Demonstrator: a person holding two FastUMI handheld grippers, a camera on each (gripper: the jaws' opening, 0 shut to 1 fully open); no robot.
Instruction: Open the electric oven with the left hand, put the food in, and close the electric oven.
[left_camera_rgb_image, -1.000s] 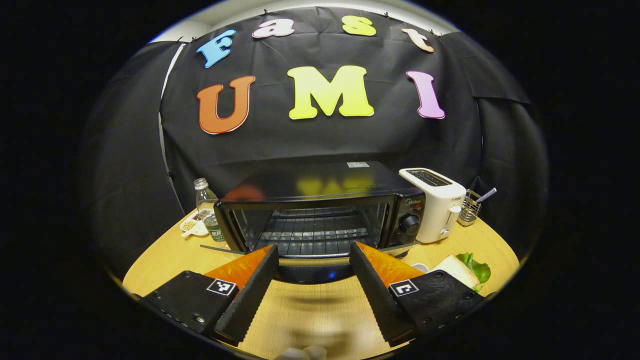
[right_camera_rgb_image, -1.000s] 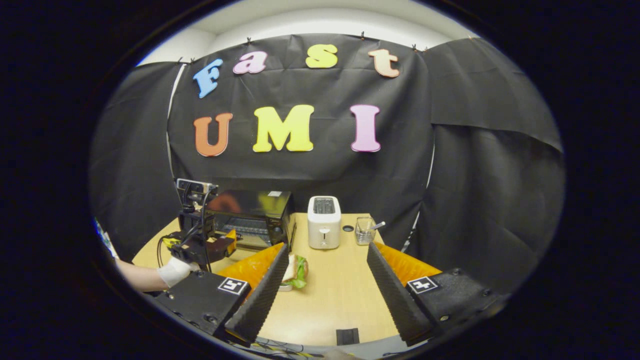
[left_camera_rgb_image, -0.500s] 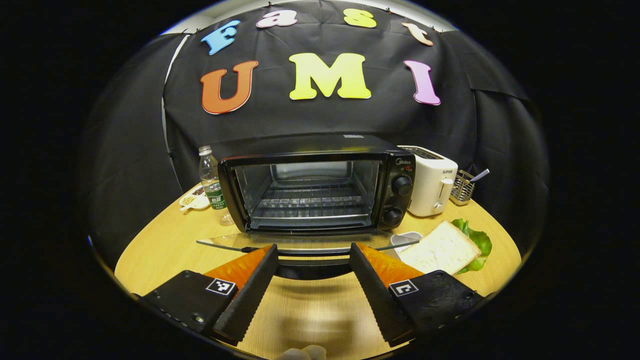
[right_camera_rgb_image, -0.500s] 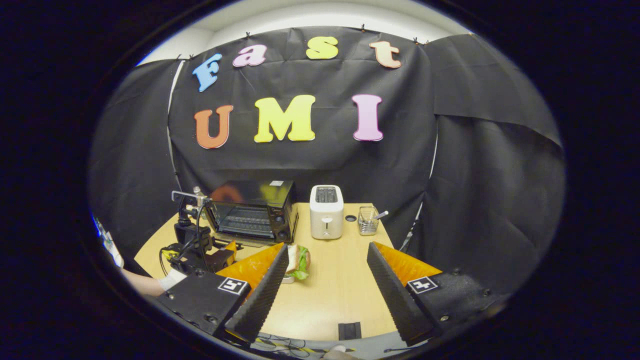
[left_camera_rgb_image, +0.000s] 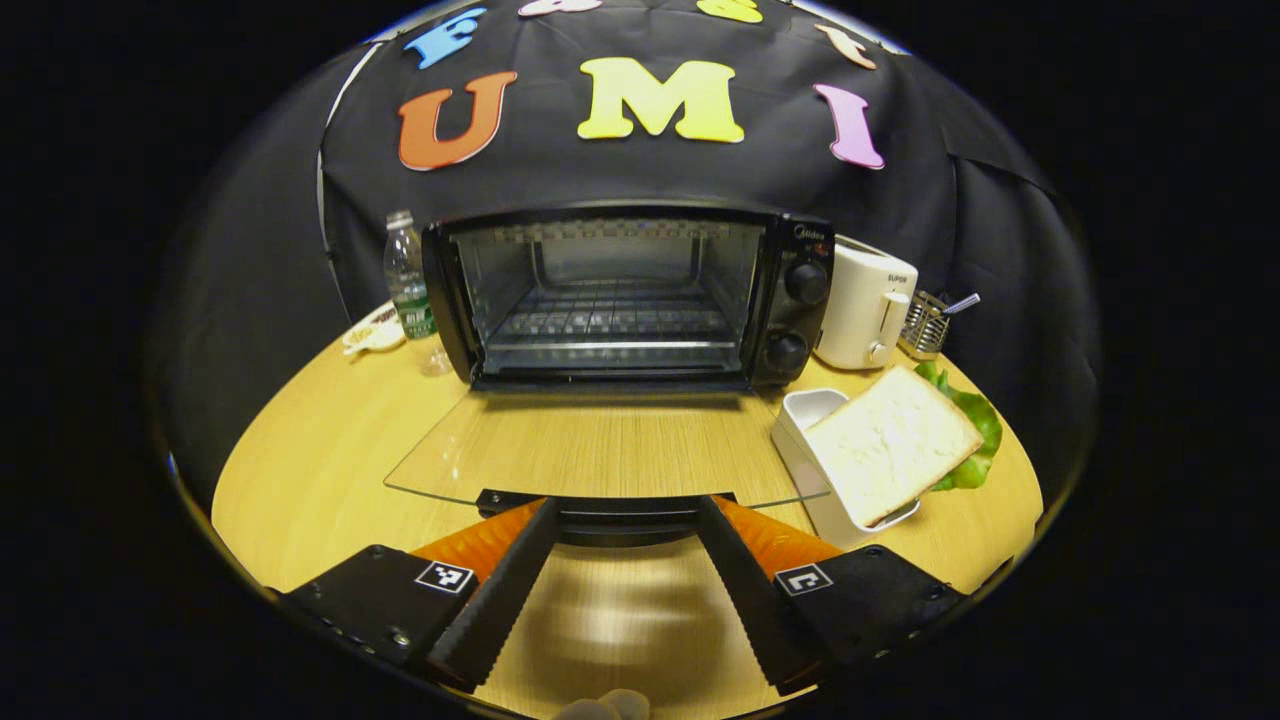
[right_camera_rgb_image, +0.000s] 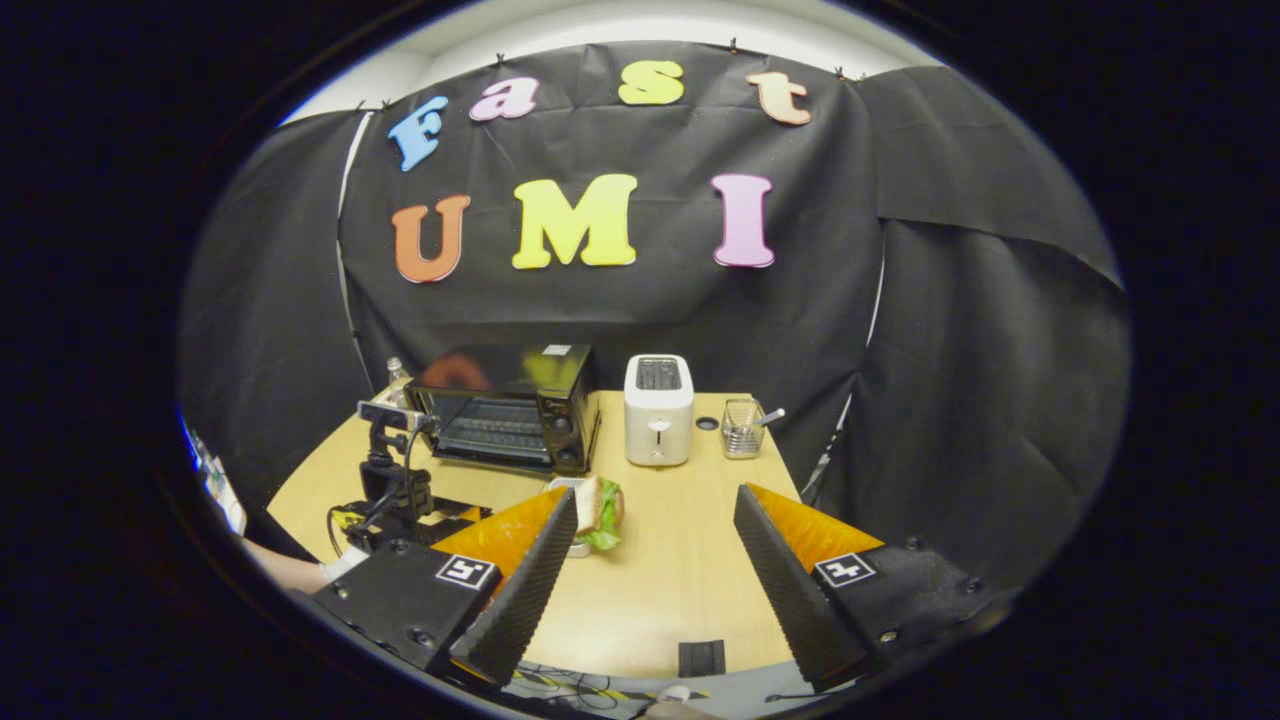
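Water bottle (left_camera_rgb_image: 408, 285): I see it upright just left of the oven, with a small dish (left_camera_rgb_image: 372, 333) in front of it on the table (left_camera_rgb_image: 300, 440). Neither is in the door's swing, so I leave them alone.

Left gripper (left_camera_rgb_image: 618, 545): my fingers sit either side of the door handle (left_camera_rgb_image: 620, 515) with the jaws spread. I judge it released, since I cannot see both fingers pressing on the bar. It sits low and centred because the handle is there.

Oven door (left_camera_rgb_image: 600, 445): lying flat, hinged down toward me over the table. The glass shows the wood grain through it. I read the opening step as done.

Electric oven (left_camera_rgb_image: 625, 295): cavity open and facing me, wire rack (left_camera_rgb_image: 610, 325) bare. That is where the food has to go.

Food (left_camera_rgb_image: 890, 440): a sandwich with lettuce, resting tilted on a white tray (left_camera_rgb_image: 800, 430), just right of the open door and in front of the toaster (left_camera_rgb_image: 865, 305). It is placed near the opening, so I expect a short carry.

Utensil basket (left_camera_rgb_image: 925, 322): right of the toaster, well away from the work.

Right gripper (right_camera_rgb_image: 650, 560): jaws wide apart, holding nothing, hovering over the near table edge. From here the sandwich is just beyond my left finger, so I judge this hand is waiting to fetch it.
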